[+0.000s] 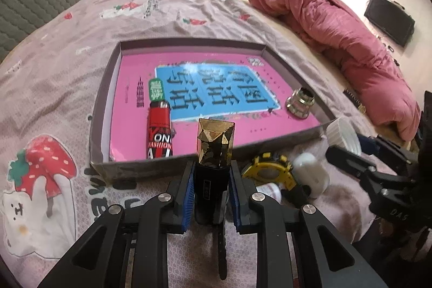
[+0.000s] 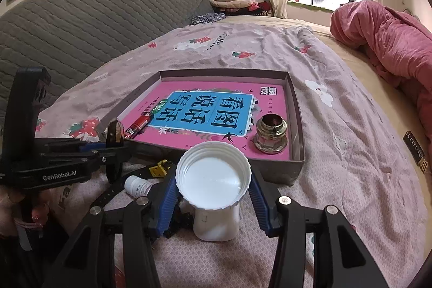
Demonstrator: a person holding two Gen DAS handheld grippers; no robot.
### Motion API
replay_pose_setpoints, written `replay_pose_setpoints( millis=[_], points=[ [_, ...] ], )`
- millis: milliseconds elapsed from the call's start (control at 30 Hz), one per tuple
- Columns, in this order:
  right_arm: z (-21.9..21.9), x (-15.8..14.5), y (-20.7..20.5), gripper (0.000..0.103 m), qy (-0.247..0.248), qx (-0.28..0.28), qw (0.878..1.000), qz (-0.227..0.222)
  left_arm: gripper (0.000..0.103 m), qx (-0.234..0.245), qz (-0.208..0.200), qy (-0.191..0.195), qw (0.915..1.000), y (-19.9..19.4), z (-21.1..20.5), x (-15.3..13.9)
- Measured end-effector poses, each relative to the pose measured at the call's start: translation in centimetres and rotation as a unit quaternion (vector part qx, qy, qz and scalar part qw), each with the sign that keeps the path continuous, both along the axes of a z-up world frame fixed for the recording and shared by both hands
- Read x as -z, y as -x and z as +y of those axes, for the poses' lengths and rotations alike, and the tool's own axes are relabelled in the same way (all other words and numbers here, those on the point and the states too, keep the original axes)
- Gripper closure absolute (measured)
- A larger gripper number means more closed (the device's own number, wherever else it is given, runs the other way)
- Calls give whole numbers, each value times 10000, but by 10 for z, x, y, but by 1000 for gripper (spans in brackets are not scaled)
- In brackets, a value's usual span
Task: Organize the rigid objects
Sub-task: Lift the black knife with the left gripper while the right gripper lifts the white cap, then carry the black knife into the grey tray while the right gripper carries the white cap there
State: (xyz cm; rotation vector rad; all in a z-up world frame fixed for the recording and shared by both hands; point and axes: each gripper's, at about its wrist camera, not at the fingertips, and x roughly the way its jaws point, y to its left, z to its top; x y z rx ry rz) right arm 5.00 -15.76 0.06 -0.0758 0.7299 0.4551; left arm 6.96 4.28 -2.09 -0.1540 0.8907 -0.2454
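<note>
Gold facets cap the black lipstick-like tube (image 1: 213,166) pinched between the pads of the left gripper (image 1: 212,196). It stands upright, its long axis pointing up and away, just short of the near wall of the shallow cardboard tray (image 1: 151,166) lying ahead on the bed. Inside the tray, a red lighter (image 1: 159,130) lies to the left and a brass fitting (image 1: 300,103) sits to the right.

From the right wrist, the right gripper (image 2: 213,196) clamps a white ribbed cap (image 2: 213,174), hollow side toward the camera, above a white bottle (image 2: 217,224) standing on the bedspread. The tray lies directly beyond. Both hands look about equally near it.
</note>
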Motion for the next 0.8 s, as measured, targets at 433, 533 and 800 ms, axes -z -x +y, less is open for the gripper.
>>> replay_pose_setpoints(
  millis=[433,533,800],
  points=[
    [-2,-12,-3,53,-151,65,9997,-195,80,-83,-631,172,9978,4,9,-34],
    [-3,-14,-7,53,-191,83,9995,-227,80,-216,-697,226,9971,0,18,-38],
    [-4,-18,-15,53,-244,106,9992,-311,80,-681,-854,229,9938,-15,46,-45]
  ],
)
